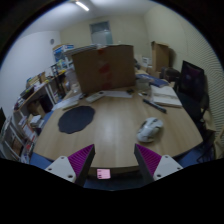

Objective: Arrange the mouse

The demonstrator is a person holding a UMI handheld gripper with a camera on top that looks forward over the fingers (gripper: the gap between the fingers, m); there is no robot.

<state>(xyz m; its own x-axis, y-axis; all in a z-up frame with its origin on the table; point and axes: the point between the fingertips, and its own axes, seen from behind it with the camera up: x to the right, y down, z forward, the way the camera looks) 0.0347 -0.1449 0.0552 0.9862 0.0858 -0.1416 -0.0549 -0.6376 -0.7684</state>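
Gripper [115, 160] held above the near edge of a round wooden table [115, 120], fingers spread wide, nothing between them. Magenta pads [82, 160] showing on the inner faces. A small pinkish tag seen between the fingers at the gripper body, any print on it too small to read.

Mouse [150, 128], white and grey, lying on the table ahead of the fingers and off to the right, well apart from both fingertips, not touched. Dark round mat [76, 120] on the left part of the table, ahead of the left finger, well apart from the mouse, nothing resting on it.

Large cardboard box [103, 68] standing upright at the far side of the table, plain brown face toward the camera, no legible lettering. Papers [165, 98] and a dark pen-like thing lying on the right far part of the table, beyond the mouse. Black chair [192, 82] just past the table's right edge.

Cluttered shelves [35, 100] along the left wall, holding boxes and small items; labels there unreadable. White board or panel leaning against the left wall. Door [161, 55] in the back wall, right of the box. Ceiling light [82, 6] overhead. No brand or writing readable anywhere in view.
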